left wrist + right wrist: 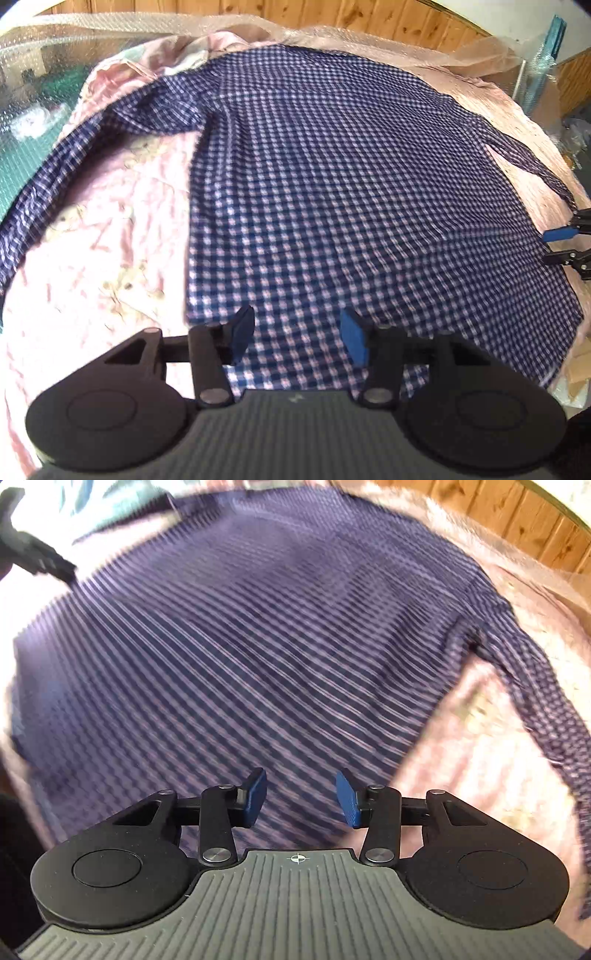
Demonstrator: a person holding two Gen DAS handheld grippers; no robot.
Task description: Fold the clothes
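A navy and white checked shirt (332,177) lies spread flat on a pink sheet (110,258), one sleeve (74,155) stretched out to the left. My left gripper (297,338) is open and empty, just above the shirt's near hem. The right gripper (561,243) shows at the right edge of the left wrist view, open beside the shirt's edge. In the right wrist view, which is motion-blurred, the shirt (240,646) fills the frame with a sleeve (546,709) trailing right. My right gripper (301,797) is open and empty over the shirt. The left gripper (37,557) shows at upper left.
Bubble wrap (55,48) lies along the far side. A wooden panel wall (332,14) stands behind. Teal material (22,147) lies at the left edge. A green glass pane (546,55) and clutter stand at the right.
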